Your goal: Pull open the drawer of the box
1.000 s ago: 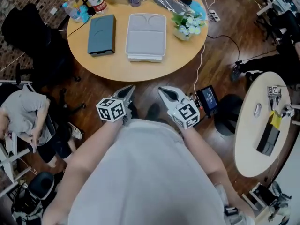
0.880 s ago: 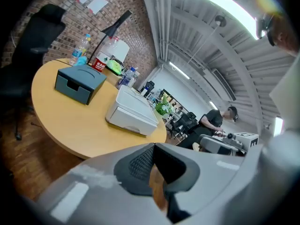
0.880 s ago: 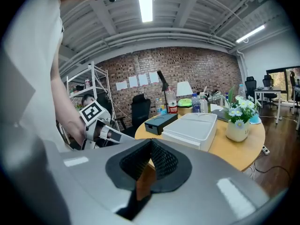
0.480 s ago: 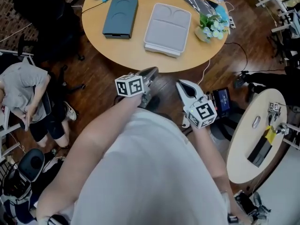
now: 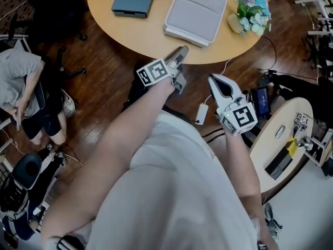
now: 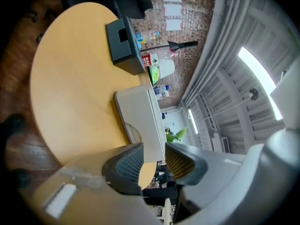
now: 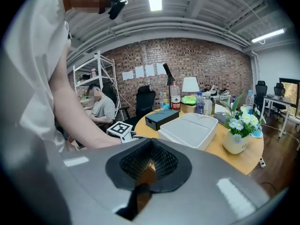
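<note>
Jaws of L gripper have just been opening, part-wide w/ nothing btwn, hovering at near edge of round table, just short of white box. R gripper is hanging to its right, jaws together, empty.

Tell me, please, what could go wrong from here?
The left tool, whose jaws have just been opening with nothing between them, points at the flat light grey box alone, while the right tool hangs back shut. Unbraced, the whole box might slide toward the round wooden table's near edge instead of opening.
</note>
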The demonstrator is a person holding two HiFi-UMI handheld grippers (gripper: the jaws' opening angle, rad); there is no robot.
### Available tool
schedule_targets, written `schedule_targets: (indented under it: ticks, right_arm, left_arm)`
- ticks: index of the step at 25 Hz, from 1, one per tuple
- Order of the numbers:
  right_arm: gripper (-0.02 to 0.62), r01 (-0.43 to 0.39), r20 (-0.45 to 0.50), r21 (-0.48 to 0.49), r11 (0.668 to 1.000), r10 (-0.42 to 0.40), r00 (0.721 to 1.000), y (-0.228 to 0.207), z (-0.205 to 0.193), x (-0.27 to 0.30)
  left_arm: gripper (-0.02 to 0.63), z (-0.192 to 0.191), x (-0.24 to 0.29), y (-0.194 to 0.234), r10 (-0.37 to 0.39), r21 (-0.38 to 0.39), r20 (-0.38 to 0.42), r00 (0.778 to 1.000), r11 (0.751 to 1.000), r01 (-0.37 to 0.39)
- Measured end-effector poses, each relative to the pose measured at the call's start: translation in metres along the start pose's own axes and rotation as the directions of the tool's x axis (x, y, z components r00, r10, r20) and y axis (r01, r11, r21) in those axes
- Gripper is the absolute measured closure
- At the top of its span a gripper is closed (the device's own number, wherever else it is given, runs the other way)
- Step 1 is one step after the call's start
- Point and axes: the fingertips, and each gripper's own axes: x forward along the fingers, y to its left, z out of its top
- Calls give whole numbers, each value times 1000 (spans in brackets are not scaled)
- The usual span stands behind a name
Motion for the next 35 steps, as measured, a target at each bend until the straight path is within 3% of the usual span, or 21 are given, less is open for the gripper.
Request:
schedule_targets:
  ticks: [5,11,20,35]
  right_arm:
    - [594,16,-4,27,1000,-16,1000,-12,5,-6]
    - [594,48,-8,34,998,-48,999,-25,11,-10]
    - [594,104,15,84,991,-106,994,-38,8,-23]
    - [594,62,55,89,994,-67,996,-11,-4,-23]
  left_arm:
    - [413,8,15,4,-31,-110,89,995,993,41]
    - [379,16,31,7,-21,-157,108,994,987,38]
    - [429,18,36,7,-44,-176,99,994,982,62]
    - [439,0,0,8,-43,-205,88,995,977,60]
